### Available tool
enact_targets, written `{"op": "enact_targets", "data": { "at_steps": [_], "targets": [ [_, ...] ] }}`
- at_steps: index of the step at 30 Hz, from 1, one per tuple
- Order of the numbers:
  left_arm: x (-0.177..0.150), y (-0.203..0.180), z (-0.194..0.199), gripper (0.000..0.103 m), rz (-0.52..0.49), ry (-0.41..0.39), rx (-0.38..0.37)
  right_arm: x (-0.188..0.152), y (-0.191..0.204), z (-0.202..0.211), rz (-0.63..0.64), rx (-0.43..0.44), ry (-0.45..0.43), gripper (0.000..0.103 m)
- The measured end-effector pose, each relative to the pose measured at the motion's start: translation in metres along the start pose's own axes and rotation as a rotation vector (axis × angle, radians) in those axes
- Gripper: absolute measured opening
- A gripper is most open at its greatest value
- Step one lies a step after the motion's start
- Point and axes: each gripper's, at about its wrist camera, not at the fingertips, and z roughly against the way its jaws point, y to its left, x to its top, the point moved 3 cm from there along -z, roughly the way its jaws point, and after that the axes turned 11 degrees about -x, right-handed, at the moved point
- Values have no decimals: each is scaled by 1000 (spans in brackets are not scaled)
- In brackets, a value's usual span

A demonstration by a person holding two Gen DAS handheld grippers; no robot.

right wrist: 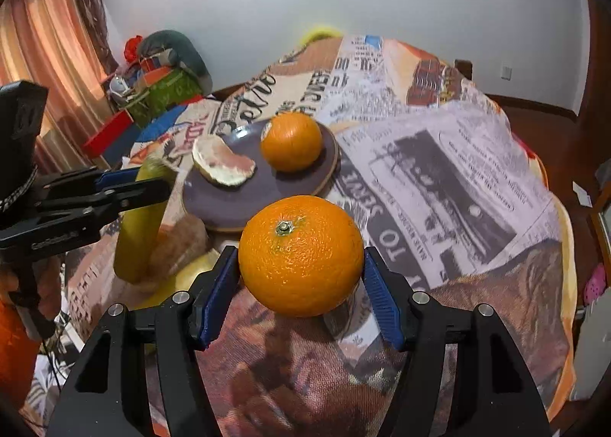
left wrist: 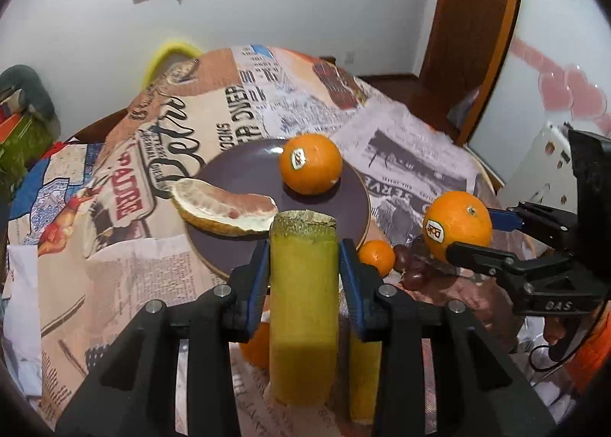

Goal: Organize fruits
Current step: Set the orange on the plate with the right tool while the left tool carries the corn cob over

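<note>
My left gripper [left wrist: 303, 269] is shut on a yellow-green banana [left wrist: 303, 303], held upright just in front of the dark purple plate [left wrist: 244, 169]. An orange [left wrist: 310, 164] with a sticker and a pomelo piece [left wrist: 225, 209] lie on the plate. My right gripper [right wrist: 301, 284] is shut on a second orange [right wrist: 301, 255], held above the cloth right of the plate; it also shows in the left wrist view [left wrist: 457, 225]. The left gripper [right wrist: 152, 183] with the banana [right wrist: 139, 230] shows at left in the right wrist view.
A small mandarin [left wrist: 376, 256] and dark grapes [left wrist: 414, 265] lie on the newspaper-print cloth [right wrist: 439, 169] between the grippers. Another orange fruit [left wrist: 257, 347] lies under the left gripper. Boxes and bags [right wrist: 160, 85] stand beyond the table's far left.
</note>
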Motion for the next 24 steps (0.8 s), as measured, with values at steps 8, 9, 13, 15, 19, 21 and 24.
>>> {"op": "enact_targets", "data": {
  "at_steps": [8, 9, 13, 15, 19, 21, 24],
  "targets": [
    [5, 0, 37, 36, 19, -82, 17, 14, 7, 9, 8, -3, -42, 61],
    [6, 1, 41, 36, 22, -96, 17, 16, 7, 10, 10, -4, -47, 61],
    [12, 5, 50, 36, 32, -130, 24, 23, 10, 12, 16, -4, -64, 61],
    [15, 9, 51, 36, 46, -142, 19, 27, 12, 11, 19, -4, -70, 61],
    [20, 14, 49, 36, 61, -157, 17, 33, 13, 7, 23, -2, -78, 61],
    [23, 16, 46, 36, 67, -162, 14, 36, 15, 4, 23, 1, -78, 61],
    [27, 19, 39, 36, 77, -163, 6, 40, 16, -4, 25, 5, -74, 61]
  ]
}}
